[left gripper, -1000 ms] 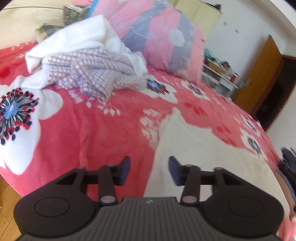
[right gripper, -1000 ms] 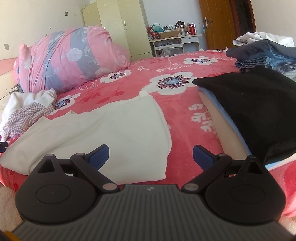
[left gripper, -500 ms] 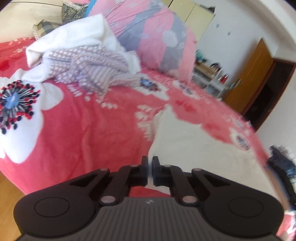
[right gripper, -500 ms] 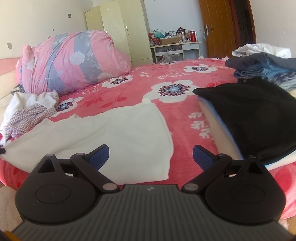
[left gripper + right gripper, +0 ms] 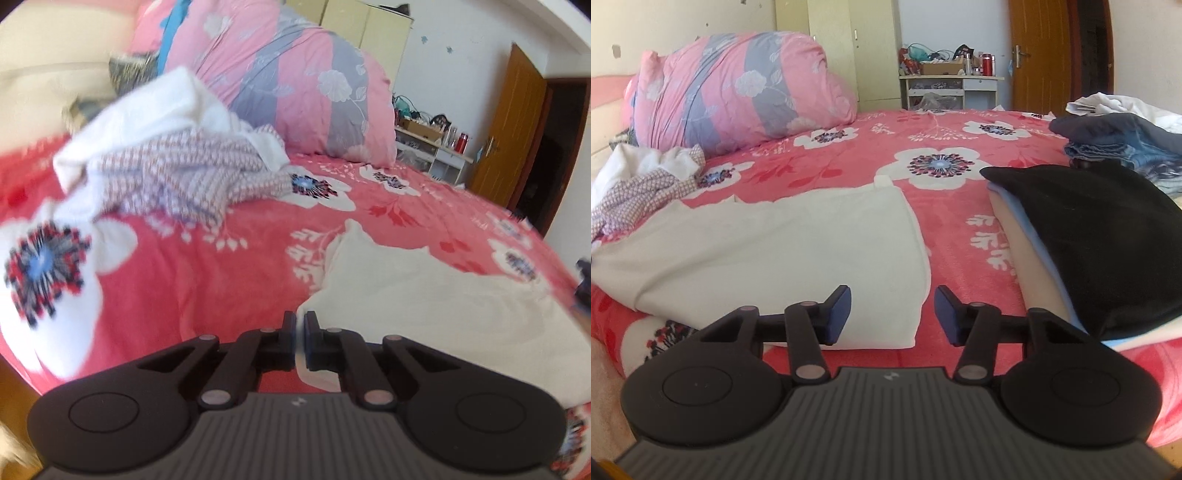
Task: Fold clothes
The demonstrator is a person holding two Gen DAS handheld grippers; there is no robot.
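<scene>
Lying flat on red floral bedspread (image 5: 849, 162), cream garment (image 5: 783, 251)

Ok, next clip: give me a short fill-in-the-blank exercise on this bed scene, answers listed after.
1. The left gripper is shut on the near corner of the ____ garment.
2. The right gripper has just been closing, with its pads not yet pressing the cloth, so it is ____.
3. The top item of the folded stack is ____ in colour.
4. The bedspread is red with white ____.

Answers: cream; open; black; flowers
</scene>
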